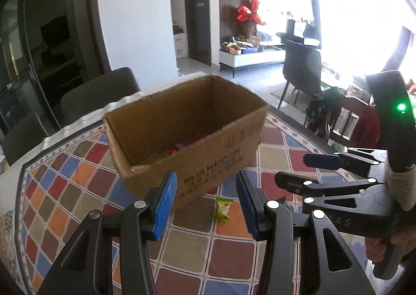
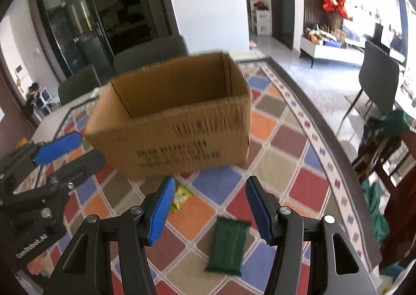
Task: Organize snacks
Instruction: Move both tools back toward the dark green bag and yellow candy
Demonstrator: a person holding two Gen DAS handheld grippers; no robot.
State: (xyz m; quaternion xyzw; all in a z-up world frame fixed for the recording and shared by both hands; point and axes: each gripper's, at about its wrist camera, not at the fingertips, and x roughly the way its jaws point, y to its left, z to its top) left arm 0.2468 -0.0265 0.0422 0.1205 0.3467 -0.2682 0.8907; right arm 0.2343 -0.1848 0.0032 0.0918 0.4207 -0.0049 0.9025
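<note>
The left wrist camera sat just behind its own left gripper (image 1: 206, 204) and looked forward and down along the blue-padded fingers, close over the patterned tablecloth (image 1: 78, 170), with the open cardboard box (image 1: 187, 136) straight ahead and the room beyond it. The right wrist camera rode likewise behind the right gripper (image 2: 208, 211), tilted down at the same table from a spot further right. Both views shared the box, the cloth, the small light-green snack packet (image 1: 223, 209) in front of the box, and the red bow (image 1: 248, 12) in the background. Each camera caught the other gripper at its edge; only the right view took in the dark green packet (image 2: 228, 245).
</note>
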